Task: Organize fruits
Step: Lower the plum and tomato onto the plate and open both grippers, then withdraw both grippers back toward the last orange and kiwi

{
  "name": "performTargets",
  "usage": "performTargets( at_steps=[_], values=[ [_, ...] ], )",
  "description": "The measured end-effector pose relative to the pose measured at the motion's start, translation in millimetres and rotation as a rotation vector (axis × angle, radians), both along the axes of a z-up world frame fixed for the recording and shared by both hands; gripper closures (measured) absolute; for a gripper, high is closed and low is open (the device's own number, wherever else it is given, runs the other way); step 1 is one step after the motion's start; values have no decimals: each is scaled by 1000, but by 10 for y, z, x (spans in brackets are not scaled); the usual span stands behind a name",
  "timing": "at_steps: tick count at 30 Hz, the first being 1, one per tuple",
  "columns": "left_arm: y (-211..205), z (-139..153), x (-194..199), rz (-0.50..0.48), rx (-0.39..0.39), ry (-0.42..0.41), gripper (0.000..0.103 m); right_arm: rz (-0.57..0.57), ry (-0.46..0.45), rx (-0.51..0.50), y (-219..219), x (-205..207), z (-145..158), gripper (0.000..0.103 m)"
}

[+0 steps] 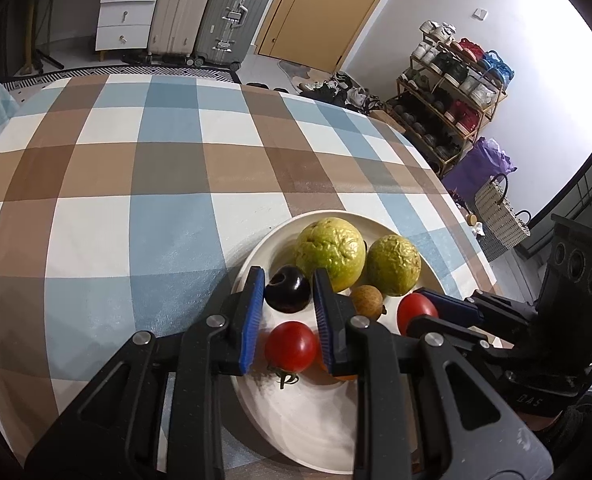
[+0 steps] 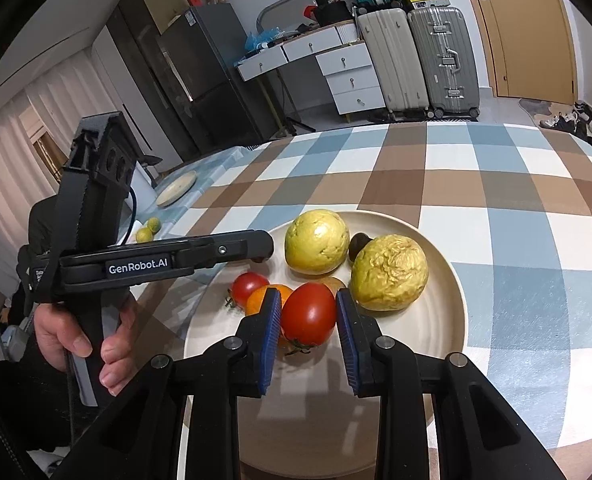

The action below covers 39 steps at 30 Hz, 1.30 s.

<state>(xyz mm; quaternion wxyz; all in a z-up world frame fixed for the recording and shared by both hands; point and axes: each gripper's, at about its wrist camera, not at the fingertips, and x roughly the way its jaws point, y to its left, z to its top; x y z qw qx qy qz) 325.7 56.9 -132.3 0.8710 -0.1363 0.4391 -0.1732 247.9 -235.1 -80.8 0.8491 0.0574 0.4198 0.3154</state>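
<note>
Both grippers clamp tomatoes over the plate (image 2: 436, 240): left gripper (image 1: 288, 312) holds a small tomato (image 1: 291, 346), right gripper (image 2: 308, 332) a larger tomato (image 2: 308, 314); 2 guavas (image 1: 330, 254) already rest there, and neither tomato is released yet.

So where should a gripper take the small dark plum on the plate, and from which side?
Grip the dark plum across its round middle, coming from above on the plate's open rim side. The big green fruit crowds its other flank, and its dimpled end faces up.
</note>
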Motion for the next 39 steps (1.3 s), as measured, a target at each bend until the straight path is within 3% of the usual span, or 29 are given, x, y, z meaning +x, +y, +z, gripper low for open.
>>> performTargets(
  at_steps=[7,11,13,16,19,22,27,35,37,39],
  values=[
    [10,97,-81,16,20,-17,82,-26,24,7,-18,39,-43,73],
    [6,232,-217,31,70,-45,79,-48,4,4,-41,-17,27,52],
    [-8,312,-333,37,106,-73,78,-61,-3,-9,-54,-60,77,52],
    [-15,435,-518,41,129,-99,66,-66,-14,-5,-104,-150,170,51],
    [-13,572,-721,50,128,-127,55,-78,-41,9,-168,-291,293,37],
    [3,705,-906,67,122,-141,46,-86,-71,20,-221,-452,418,34],
    [-40,931,-1228,81,133,-184,28,-109,-112,27,-314,-733,598,21],
    [-166,1203,-1751,91,150,-232,18,-161,-193,51,-516,-1153,866,3],
    [-207,1240,-1896,100,158,-240,13,-168,-204,62,-565,-1244,909,2],
    [-233,1259,-2010,107,156,-248,1,-171,-213,74,-614,-1343,944,1]
  ],
)
